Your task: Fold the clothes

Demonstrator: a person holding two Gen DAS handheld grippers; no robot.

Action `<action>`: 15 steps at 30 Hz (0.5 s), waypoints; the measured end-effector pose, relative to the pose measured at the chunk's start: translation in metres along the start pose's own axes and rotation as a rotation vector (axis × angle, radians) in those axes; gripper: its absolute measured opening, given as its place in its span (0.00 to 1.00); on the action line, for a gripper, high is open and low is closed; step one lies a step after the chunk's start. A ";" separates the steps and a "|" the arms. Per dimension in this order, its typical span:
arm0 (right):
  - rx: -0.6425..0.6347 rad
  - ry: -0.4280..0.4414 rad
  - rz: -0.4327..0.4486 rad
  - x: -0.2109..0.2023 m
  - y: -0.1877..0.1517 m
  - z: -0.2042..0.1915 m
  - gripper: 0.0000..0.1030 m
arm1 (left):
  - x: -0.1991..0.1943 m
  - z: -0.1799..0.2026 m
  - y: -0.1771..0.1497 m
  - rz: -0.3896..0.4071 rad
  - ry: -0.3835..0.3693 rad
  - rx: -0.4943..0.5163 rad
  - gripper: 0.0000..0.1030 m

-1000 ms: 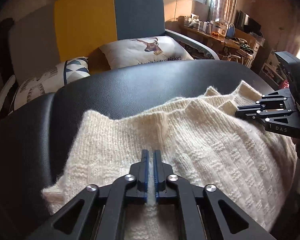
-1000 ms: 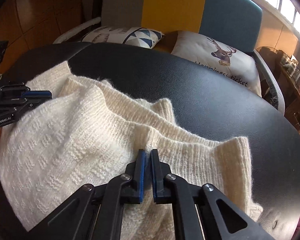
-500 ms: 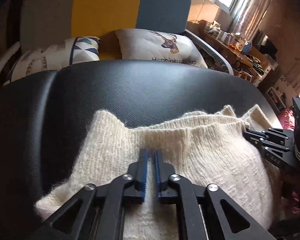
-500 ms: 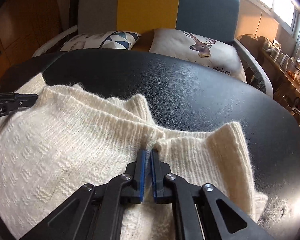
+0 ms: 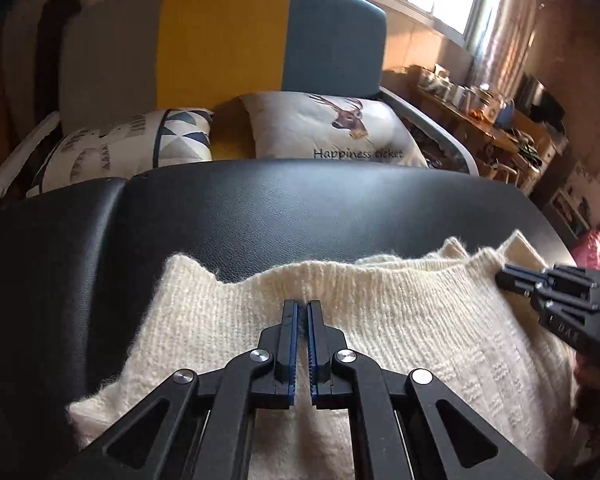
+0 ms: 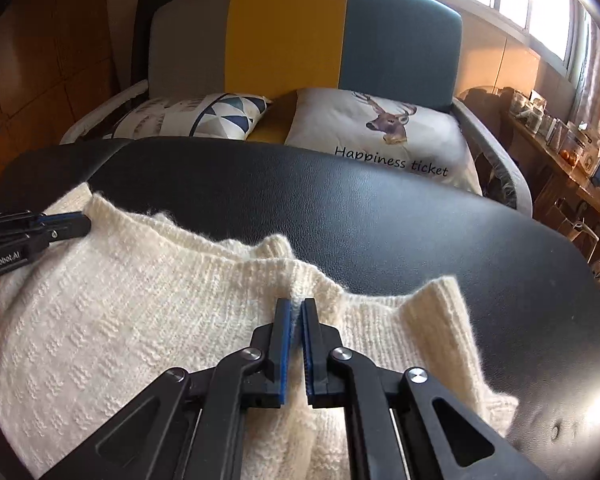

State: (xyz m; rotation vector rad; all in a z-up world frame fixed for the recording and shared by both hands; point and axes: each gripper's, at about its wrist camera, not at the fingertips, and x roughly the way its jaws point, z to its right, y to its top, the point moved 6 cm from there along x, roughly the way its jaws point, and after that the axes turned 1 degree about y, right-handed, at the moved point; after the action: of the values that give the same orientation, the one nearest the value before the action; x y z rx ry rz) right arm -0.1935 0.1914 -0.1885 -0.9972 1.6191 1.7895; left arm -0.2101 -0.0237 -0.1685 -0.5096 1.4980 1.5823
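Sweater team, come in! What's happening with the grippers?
Left gripper and right gripper both shut on cream knit sweater. Sweater lies on black table. Nothing in the way.

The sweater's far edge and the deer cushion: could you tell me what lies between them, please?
Only bare black padded surface lies between the cream sweater and the deer cushion. The right wrist view shows this most clearly.

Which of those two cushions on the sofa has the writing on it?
The deer cushion, lying before the blue part of the backrest; the triangle-patterned cushion has no readable words.
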 end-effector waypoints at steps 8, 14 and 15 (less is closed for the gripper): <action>0.144 0.145 0.013 -0.005 -0.006 0.012 0.15 | 0.005 0.000 0.000 0.008 0.028 -0.007 0.07; 0.333 0.352 0.051 -0.075 -0.053 0.065 0.21 | -0.034 -0.009 0.008 0.064 -0.010 -0.054 0.09; 0.358 0.371 0.045 -0.088 -0.068 0.076 0.21 | -0.045 -0.009 0.009 0.085 -0.011 -0.051 0.09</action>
State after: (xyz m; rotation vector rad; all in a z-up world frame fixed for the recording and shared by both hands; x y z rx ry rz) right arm -0.1016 0.2842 -0.1577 -1.1720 2.1088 1.3224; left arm -0.1955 -0.0447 -0.1296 -0.4706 1.4919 1.6898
